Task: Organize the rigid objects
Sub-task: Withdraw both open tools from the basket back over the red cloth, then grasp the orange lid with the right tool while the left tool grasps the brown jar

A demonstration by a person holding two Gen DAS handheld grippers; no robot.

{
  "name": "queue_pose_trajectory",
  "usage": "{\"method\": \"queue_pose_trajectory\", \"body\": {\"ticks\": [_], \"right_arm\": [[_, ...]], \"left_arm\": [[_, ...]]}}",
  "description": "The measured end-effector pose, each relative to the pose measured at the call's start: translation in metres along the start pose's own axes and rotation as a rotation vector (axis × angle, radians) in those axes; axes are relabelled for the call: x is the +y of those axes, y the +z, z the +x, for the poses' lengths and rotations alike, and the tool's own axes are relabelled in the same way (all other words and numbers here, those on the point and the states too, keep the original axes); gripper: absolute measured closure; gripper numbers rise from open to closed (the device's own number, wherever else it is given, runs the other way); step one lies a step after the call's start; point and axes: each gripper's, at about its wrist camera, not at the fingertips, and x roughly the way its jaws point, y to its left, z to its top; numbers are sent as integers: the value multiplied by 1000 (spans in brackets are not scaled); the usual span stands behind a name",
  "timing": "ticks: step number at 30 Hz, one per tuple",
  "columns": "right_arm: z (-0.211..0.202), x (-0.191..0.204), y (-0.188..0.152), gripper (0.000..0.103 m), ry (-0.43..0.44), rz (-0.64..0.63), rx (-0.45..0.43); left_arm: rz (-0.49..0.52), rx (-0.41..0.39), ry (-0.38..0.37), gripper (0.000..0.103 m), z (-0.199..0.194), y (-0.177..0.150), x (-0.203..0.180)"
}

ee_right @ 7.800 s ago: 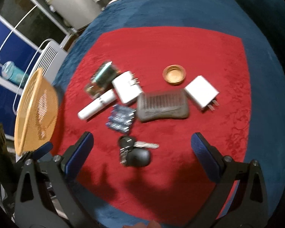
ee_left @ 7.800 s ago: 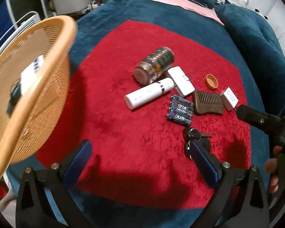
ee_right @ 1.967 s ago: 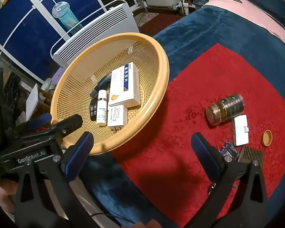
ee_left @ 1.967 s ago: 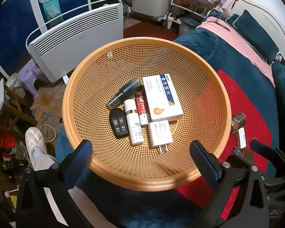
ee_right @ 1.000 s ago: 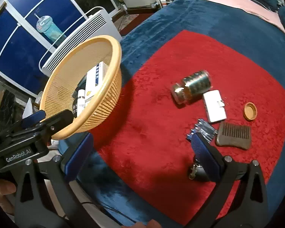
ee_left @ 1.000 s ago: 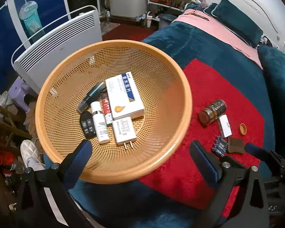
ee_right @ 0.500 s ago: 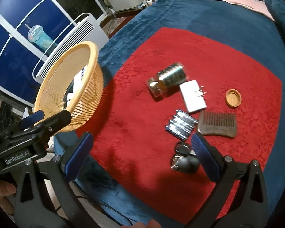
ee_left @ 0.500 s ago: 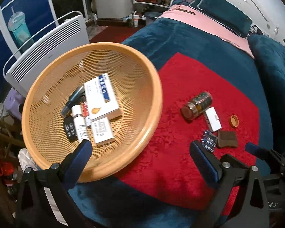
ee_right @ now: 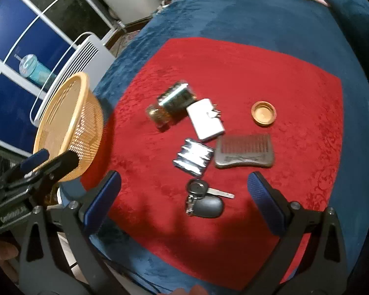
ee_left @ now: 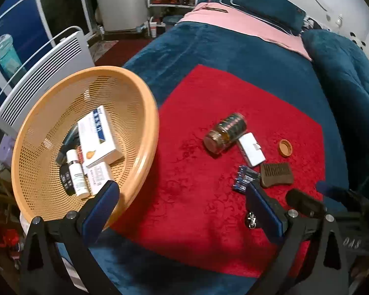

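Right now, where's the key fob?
In the right wrist view, the key fob lies on the red cloth between the open gripper's fingers, just below the battery pack.

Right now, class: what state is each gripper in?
Left gripper: open, holding nothing.
Right gripper: open, holding nothing.

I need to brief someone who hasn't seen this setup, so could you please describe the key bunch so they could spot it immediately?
Start at the red cloth spread over the blue bedcover. Its loose items cluster mid-cloth; the key bunch lies at the cluster's near edge, just below the battery pack, between the open right gripper fingers. It alone has a dark grey fob and a silver key blade.
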Motion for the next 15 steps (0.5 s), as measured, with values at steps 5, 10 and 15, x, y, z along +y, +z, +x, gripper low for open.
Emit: {"method": "queue_pose_trajectory", "body": {"ticks": [5,10,15], "right_arm": [[-3,-31,0,0,-38,61,-7],[2,-67,1,0,-71,176,-39],[30,-83,17,26,-147,197,-71]], "left_arm": [[47,18,-39,1,9,-7,-18],[98,21,-89,1,26,-7,-41],[122,32,-109,1,55,4,-51]]}}
